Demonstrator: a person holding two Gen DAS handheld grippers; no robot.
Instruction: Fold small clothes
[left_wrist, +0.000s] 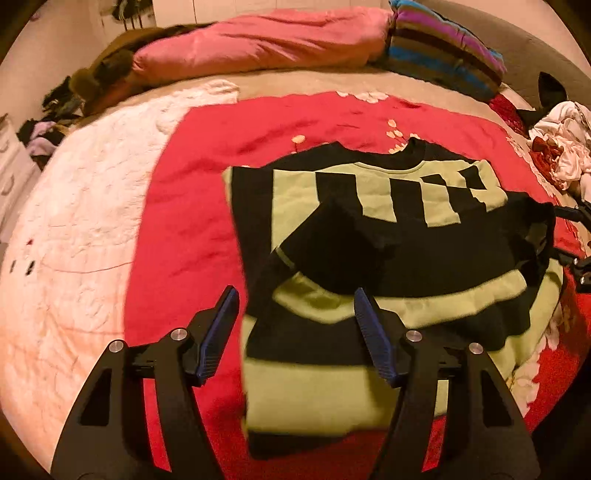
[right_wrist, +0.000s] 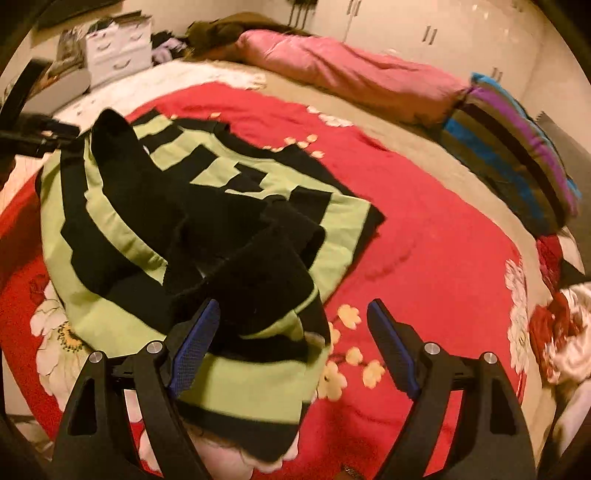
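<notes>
Nearest each lens, both sets of jaws stand spread with nothing pinched. Left gripper (left_wrist: 295, 332) hovers over the near left hem corner of the green-and-black sweater (left_wrist: 388, 221), which lies on the red bedspread (left_wrist: 192, 206) with its collar away from the person, so its long axis runs hem to collar. Right gripper (right_wrist: 295, 347) straddles the near right hem edge, below a black sleeve (right_wrist: 258, 266) folded across the body. Judgement: the coming fold carries hem toward collar; each hand sits closest to its own hem corner.
</notes>
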